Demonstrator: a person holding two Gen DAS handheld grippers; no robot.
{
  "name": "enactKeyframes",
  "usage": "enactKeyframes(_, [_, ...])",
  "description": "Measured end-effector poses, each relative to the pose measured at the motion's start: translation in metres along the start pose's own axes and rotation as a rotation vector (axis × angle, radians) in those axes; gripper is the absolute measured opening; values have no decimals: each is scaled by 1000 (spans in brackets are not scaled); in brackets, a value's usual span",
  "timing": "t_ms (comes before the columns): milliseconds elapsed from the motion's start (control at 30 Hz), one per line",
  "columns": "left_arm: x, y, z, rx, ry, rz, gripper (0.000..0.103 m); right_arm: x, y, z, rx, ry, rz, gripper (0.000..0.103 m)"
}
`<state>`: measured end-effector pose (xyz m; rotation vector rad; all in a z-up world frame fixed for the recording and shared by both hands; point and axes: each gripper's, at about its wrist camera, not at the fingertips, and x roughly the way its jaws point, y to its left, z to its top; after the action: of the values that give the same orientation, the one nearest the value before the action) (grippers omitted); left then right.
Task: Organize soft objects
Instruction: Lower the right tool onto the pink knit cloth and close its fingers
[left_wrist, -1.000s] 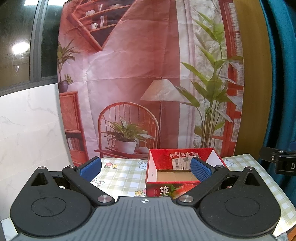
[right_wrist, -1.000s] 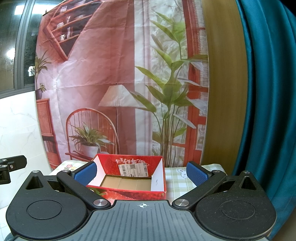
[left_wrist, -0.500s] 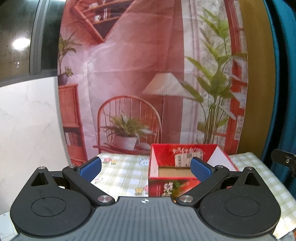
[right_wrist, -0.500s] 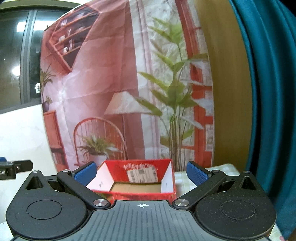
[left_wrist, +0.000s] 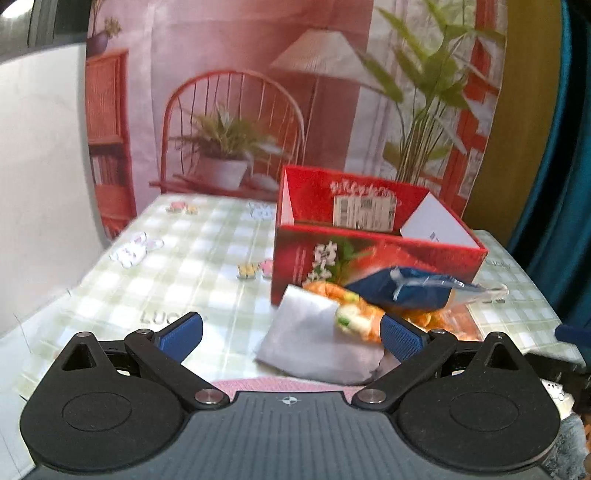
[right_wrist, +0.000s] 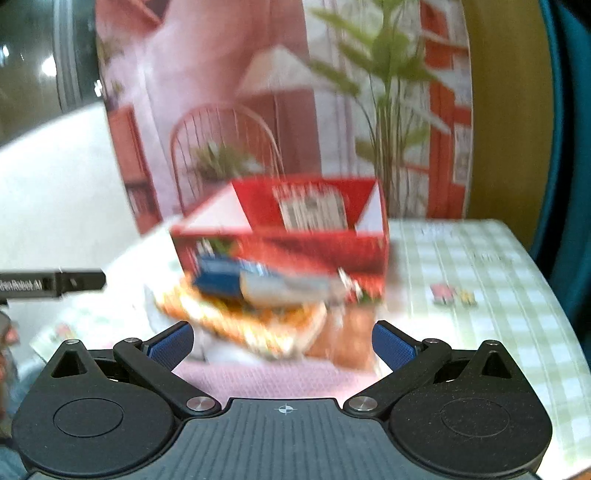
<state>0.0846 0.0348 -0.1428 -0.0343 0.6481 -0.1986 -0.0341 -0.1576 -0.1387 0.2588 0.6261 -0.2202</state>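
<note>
A red open-top box (left_wrist: 380, 251) (right_wrist: 284, 251) stands on the checked tablecloth. In front of it lies a pile of soft things: a grey folded cloth (left_wrist: 317, 339), an orange patterned packet (left_wrist: 358, 314) (right_wrist: 251, 321), a dark blue bag (left_wrist: 402, 291) (right_wrist: 221, 280) on top, and a pink cloth (left_wrist: 280, 384) (right_wrist: 273, 380) nearest me. My left gripper (left_wrist: 291, 336) is open above the near side of the pile, holding nothing. My right gripper (right_wrist: 282, 341) is open too, over the pink cloth. The right wrist view is blurred.
The checked tablecloth (left_wrist: 184, 269) stretches to the left of the box and to its right (right_wrist: 480, 277). A printed backdrop (left_wrist: 258, 92) hangs behind the table, a teal curtain (left_wrist: 561, 184) at the far right. The other gripper's black bar (right_wrist: 51, 284) shows at the left.
Both views have tipped downward and closer to the table. The pile of soft things in front of the box has come into sight. Both grippers stayed open.
</note>
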Motion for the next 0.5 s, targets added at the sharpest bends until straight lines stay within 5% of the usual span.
enactKeyframes(167, [18,6,-12,-34,47,-46,103,23,13,-18,-47,152,36,95])
enactKeyframes(500, [46,20,-34,-110,175,-121,96,52,-2,-24,8,239,73,53])
